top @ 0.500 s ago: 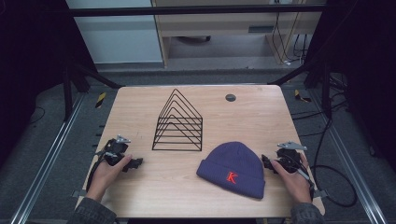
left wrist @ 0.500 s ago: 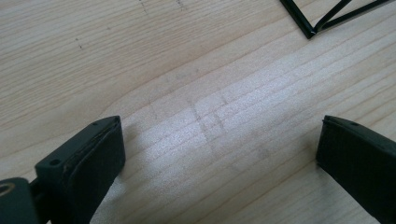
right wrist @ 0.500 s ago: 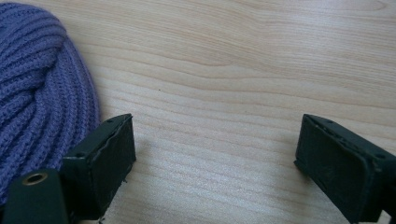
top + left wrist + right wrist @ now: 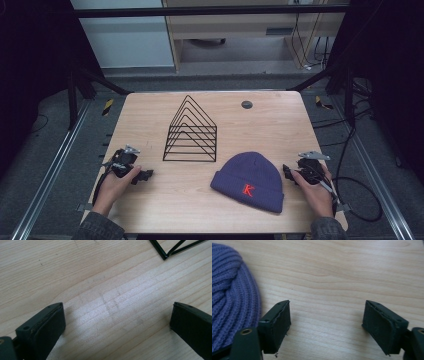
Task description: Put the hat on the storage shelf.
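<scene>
Beanie flat on table | L gripper – jaws wide, empty | R gripper – jaws wide, beside beanie

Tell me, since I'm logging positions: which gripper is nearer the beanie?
Right. The right gripper sits just beside the beanie at its right edge, fingers open on bare table. The left gripper lies well off to its left.

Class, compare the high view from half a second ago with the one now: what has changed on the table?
Nothing has visibly changed.
</scene>
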A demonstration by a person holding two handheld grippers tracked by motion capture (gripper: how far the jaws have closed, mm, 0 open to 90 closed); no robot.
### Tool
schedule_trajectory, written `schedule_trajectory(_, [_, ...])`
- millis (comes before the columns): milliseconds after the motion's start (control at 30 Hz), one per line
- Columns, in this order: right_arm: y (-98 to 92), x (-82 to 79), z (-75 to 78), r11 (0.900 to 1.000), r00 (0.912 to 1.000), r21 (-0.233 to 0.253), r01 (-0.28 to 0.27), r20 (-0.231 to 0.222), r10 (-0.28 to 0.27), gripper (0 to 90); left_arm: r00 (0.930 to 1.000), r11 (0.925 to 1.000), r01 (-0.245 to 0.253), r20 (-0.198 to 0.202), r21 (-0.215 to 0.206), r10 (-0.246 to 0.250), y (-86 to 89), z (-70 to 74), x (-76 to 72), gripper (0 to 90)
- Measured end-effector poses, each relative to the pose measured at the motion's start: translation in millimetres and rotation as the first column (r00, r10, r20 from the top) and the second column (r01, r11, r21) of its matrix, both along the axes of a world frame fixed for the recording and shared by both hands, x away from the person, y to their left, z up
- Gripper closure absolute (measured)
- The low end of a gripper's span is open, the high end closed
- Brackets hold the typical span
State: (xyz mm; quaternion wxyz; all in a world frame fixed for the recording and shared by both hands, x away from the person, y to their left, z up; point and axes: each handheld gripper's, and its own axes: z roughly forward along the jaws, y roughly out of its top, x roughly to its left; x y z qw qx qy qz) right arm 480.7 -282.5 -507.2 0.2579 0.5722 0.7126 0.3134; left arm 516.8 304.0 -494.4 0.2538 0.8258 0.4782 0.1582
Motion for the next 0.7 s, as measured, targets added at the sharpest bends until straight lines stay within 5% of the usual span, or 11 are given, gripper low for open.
schedule_trajectory(233, [4.6, -5.6, 9.9, 0.999, 0.9995, -0.033, -0.017, 0.027, 0.017, 22.6, 1.0000, 1.0000, -0.004, -0.001, -0.004, 0.004, -0.1, -0.3, -1.0, 0.0])
schedule_trajectory(533, [16.1, -2.3, 30.6, 0.994, 0.9955, -0.053, -0.093, -0.022, 0.092, 30.1, 0.9999, 0.9999, 0.012, -0.003, -0.001, -0.012, 0.6, 0.0, 0.2, 0.0])
schedule_trajectory(700, [30.9, 18.5, 49.5, 0.977, 0.9722, -0.029, -0.211, -0.110, 0.207, 37.7, 0.9999, 0.9999, 0.014, -0.003, 0.001, -0.014, 1.0, 0.1, -0.1, 0.0])
